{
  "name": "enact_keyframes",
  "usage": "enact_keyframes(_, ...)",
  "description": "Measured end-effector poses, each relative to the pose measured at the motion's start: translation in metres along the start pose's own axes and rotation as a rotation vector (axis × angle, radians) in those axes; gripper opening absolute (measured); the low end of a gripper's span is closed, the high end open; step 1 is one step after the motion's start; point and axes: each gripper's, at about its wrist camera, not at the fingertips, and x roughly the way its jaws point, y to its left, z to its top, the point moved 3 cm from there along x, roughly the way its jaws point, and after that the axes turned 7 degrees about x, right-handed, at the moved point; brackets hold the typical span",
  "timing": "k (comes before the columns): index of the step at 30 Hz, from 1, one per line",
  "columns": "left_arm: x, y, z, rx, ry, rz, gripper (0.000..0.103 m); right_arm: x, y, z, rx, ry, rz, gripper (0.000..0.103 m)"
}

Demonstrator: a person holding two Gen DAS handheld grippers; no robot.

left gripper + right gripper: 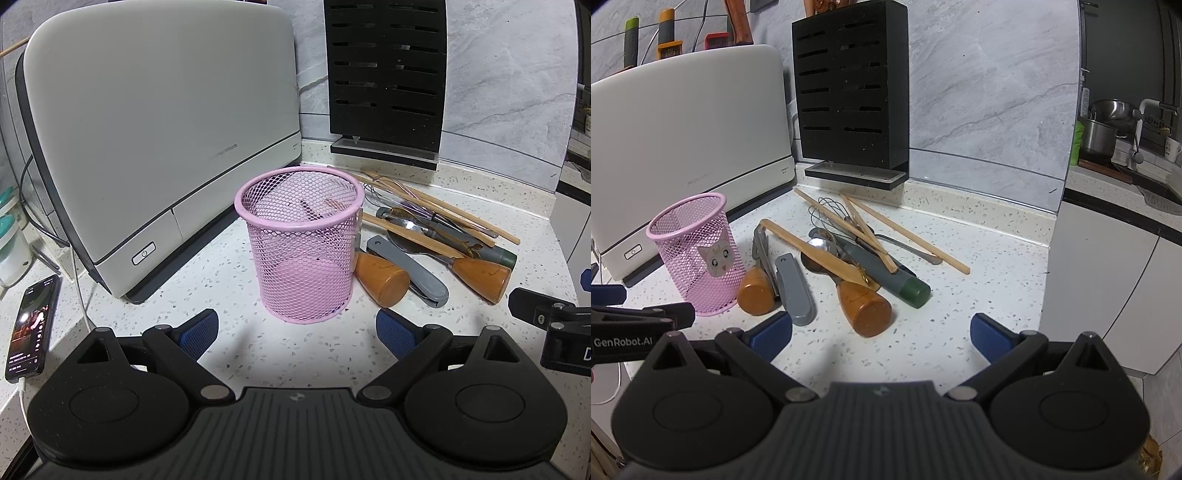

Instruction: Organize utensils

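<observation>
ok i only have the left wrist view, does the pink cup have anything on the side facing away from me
Observer: Yes, the pink mesh cup has a cat-face sticker on it.
Operator: anything right of the pile, past my frame
Observer: A sink area with a steel pot.
Operator: is the right tool open
Observer: Yes, the right tool is open and holds nothing, short of the utensil pile.

Left gripper and right gripper side by side, jaws wide apart, nothing held.
</observation>
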Motion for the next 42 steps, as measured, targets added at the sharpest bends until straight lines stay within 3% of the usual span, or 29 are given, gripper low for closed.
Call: enact_keyframes(42, -0.0003, 0.0079, 0.0023, -0.003, -0.001, -0.004, 0.103, 0.0023, 0.0013, -0.0012, -0.013, 0.012, -0.005, 0.100)
